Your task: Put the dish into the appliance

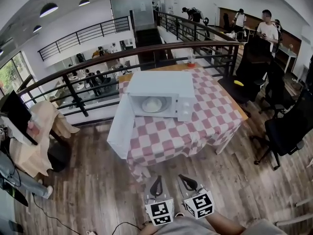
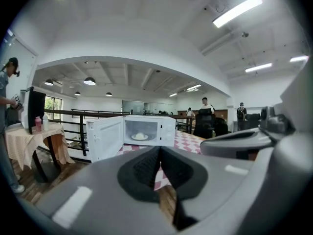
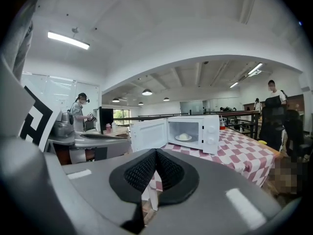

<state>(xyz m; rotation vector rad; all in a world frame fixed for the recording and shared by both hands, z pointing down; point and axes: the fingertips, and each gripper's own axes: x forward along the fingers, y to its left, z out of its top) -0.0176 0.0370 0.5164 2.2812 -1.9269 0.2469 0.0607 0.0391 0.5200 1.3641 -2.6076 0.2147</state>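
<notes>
A white microwave (image 1: 161,88) stands on a table with a red-and-white checked cloth (image 1: 200,126). Its door (image 1: 120,131) hangs open to the left. Inside it lies a white dish (image 1: 151,105) with a pale mound on it, also seen in the left gripper view (image 2: 140,136) and the right gripper view (image 3: 183,137). Both grippers hover close to my body, well short of the table. My left gripper (image 1: 156,184) is shut on nothing, its pads (image 2: 146,169) pressed together. Just right of it, my right gripper (image 1: 188,182) is also shut and holds nothing, pads (image 3: 144,173) meeting.
A dark railing (image 1: 146,50) runs behind the table, with a drop beyond. Black office chairs (image 1: 286,129) stand to the right. A cloth-covered side table with a monitor (image 1: 19,119) is at the left. People stand at the back right. A bottle (image 1: 190,60) sits at the table's far edge.
</notes>
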